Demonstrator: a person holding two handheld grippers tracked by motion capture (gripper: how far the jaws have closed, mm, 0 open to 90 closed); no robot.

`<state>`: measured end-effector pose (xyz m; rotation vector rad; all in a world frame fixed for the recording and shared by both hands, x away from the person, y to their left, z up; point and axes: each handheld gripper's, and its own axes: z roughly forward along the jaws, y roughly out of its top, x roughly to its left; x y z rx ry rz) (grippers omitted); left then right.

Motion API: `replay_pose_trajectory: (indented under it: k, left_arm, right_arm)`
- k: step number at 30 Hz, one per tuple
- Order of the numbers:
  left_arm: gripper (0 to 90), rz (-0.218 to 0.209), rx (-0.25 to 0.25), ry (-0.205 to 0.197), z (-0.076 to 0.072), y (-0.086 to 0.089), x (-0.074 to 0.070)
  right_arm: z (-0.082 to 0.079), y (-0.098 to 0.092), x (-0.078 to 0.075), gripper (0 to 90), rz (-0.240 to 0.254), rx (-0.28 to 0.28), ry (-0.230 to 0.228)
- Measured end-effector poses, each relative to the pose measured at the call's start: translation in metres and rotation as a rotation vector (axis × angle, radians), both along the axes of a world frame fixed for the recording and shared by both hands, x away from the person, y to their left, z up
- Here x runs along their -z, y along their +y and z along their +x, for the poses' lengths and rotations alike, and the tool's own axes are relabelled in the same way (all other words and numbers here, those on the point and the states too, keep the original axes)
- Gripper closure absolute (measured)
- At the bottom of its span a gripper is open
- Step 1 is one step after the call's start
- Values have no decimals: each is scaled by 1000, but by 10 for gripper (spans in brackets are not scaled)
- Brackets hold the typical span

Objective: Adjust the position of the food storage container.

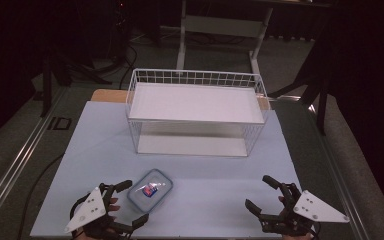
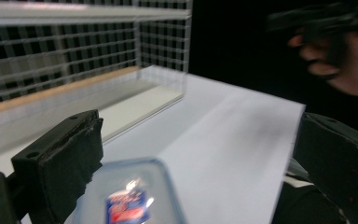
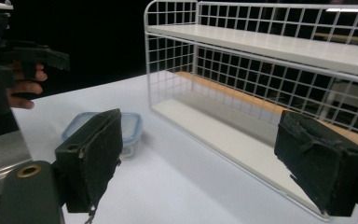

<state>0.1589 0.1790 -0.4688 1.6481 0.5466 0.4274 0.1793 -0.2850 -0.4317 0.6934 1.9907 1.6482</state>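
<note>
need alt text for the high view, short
A clear lidded container lies on a pale blue table between the open left tongs and open right tongs. Behind it stands a white wire two-shelf rack.

Dim lab or studio: pale blue table (image 1: 220, 200), black curtains (image 1: 10, 45), floor cables (image 1: 125, 60), metal stand legs (image 1: 182, 40).

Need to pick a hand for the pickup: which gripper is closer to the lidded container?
The left gripper: its open jaws sit either side of the blue-rimmed container. The right gripper hangs open well off to the side over bare table.
</note>
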Motion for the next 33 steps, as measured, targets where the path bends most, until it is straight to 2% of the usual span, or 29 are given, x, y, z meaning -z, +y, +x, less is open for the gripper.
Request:
replay_pose_trajectory:
  k: [5,7,8,13,15,16,17,18,21,22,23,24,25,26,27,28,29,31,32,33]
  left_arm:
    - [24,0,-13,-2,-2,-2,-5]
    - [24,-7,-11,4,-2,-2,-6]
    - [24,-28,-8,5,-3,-1,-8]
    - [24,-16,4,54,-2,1,-14]
    - [24,0,-11,68,-4,3,-17]
    - [24,11,-23,63,-6,5,-18]
    - [24,13,9,69,-6,8,-19]
    - [25,28,13,88,-6,13,-19]
    - [25,53,17,108,-5,18,-17]
    - [67,82,12,138,-3,23,-15]
    - [101,97,10,146,-2,26,-13]
    - [176,114,12,163,-1,28,-11]
    - [189,114,12,163,-1,28,-11]
    - [256,154,31,204,2,31,-5]
    - [323,154,31,204,2,31,-5]
    - [350,202,28,240,5,34,1]
    - [446,202,28,240,5,34,1]
    - [563,236,44,275,8,35,9]
    - [616,277,56,328,14,37,17]
    - [666,277,56,328,14,37,17]
  right_arm:
    - [0,0,1,138,7,14,7]
    - [0,-1,0,138,13,19,4]
    - [-1,-2,0,137,16,25,-3]
    - [-1,1,2,134,8,40,-2]
    - [-2,3,2,133,1,37,1]
    - [-2,4,3,133,-5,36,1]
    - [-2,5,3,133,-6,35,-1]
    - [-2,7,4,132,-10,31,-3]
    - [-2,8,4,132,-11,28,-2]
    - [-2,9,4,132,-10,27,-4]
    - [-2,9,4,132,-8,26,-5]
    - [-2,9,3,131,-8,26,-5]
    - [-2,10,3,131,-10,29,-6]
    - [-2,10,4,131,-12,31,-9]
    - [-2,10,4,131,-14,35,-8]
    - [-2,10,4,132,-15,35,-8]
    - [-2,10,4,131,-16,33,-7]
    - [-2,11,5,131,-17,33,-5]
    - [-1,11,5,131,-16,29,-3]
    - [-1,11,5,131,-16,29,-3]
